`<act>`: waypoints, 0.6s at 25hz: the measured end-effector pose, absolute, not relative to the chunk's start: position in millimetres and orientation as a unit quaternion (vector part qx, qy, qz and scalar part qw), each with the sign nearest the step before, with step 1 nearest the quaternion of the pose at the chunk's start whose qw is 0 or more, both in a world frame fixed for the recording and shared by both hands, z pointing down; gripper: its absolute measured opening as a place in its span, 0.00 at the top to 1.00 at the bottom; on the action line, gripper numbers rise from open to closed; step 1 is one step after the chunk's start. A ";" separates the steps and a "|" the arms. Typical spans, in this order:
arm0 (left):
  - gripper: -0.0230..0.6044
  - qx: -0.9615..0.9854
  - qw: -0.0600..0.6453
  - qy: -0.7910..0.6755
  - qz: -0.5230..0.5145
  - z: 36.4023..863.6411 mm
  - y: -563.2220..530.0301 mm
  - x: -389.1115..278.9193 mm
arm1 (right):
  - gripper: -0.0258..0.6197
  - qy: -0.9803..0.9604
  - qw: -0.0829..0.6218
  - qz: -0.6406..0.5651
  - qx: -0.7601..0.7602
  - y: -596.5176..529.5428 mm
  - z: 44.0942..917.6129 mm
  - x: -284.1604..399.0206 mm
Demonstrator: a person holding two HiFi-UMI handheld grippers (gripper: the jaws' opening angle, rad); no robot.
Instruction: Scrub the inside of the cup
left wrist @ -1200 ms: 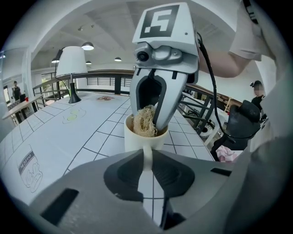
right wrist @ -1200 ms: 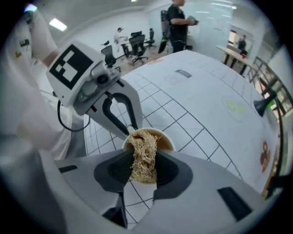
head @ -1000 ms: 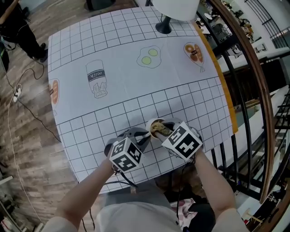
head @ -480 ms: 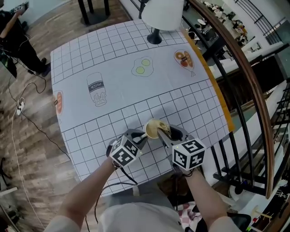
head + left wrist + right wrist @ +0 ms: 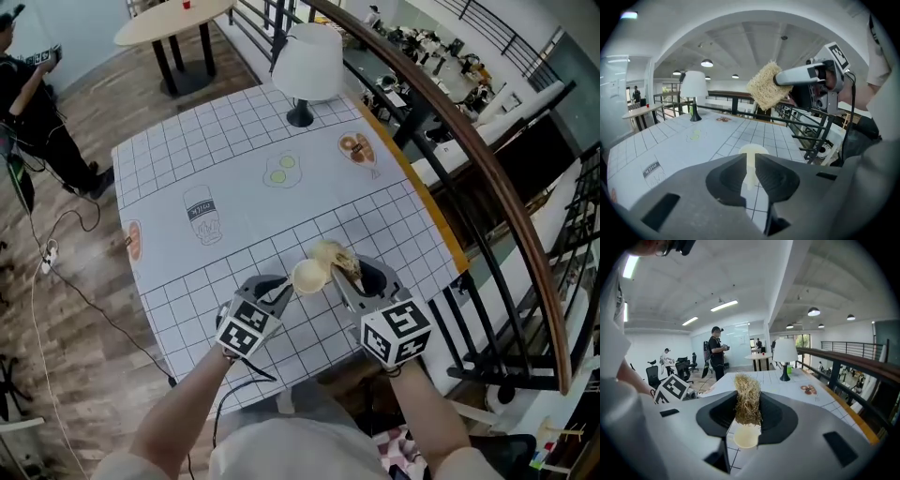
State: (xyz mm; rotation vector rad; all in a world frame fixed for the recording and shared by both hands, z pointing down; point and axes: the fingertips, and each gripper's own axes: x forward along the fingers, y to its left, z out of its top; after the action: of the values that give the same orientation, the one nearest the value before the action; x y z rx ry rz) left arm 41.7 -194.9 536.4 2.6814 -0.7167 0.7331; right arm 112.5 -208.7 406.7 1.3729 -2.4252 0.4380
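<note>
My left gripper (image 5: 284, 285) is shut on the handle of a small cream cup (image 5: 309, 276), which it holds just above the table's near edge. In the left gripper view the handle (image 5: 749, 171) sits pinched between the jaws, with the cup's body (image 5: 751, 150) beyond them. My right gripper (image 5: 350, 273) is shut on a straw-coloured fibre scrubber (image 5: 339, 259). The scrubber (image 5: 765, 86) hangs in the air above and to the right of the cup, outside it. In the right gripper view the scrubber (image 5: 747, 399) stands between the jaws and the cup's open mouth (image 5: 746, 437) shows below it.
A grid-printed tablecloth (image 5: 234, 141) with milk (image 5: 201, 215) and egg (image 5: 280, 170) drawings covers the table. A white lamp (image 5: 307, 64) stands at its far edge. A railing (image 5: 487, 197) runs along the right. A person (image 5: 28, 94) stands at far left, by a round table (image 5: 173, 19).
The scrubber was down in the cup a second ago; the right gripper has lifted it out and to the right. The left gripper still holds the cup. The head view has shifted.
</note>
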 end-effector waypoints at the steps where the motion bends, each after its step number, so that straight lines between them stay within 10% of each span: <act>1: 0.86 0.929 0.121 -0.254 0.241 520.8 -196.5 38.7 | 0.78 -0.850 0.150 0.139 0.485 -206.1 396.2 114.0; 15: 0.92 0.946 -0.029 -0.319 0.043 277.5 -166.1 9.7 | 0.78 -0.867 0.041 -0.030 0.495 -140.7 229.8 97.2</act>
State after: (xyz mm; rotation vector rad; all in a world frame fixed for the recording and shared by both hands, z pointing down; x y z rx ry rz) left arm 9.7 -166.1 277.5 3.0303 -1.0205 0.1372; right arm 97.2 -140.7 229.8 1.5159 -2.6559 -0.0909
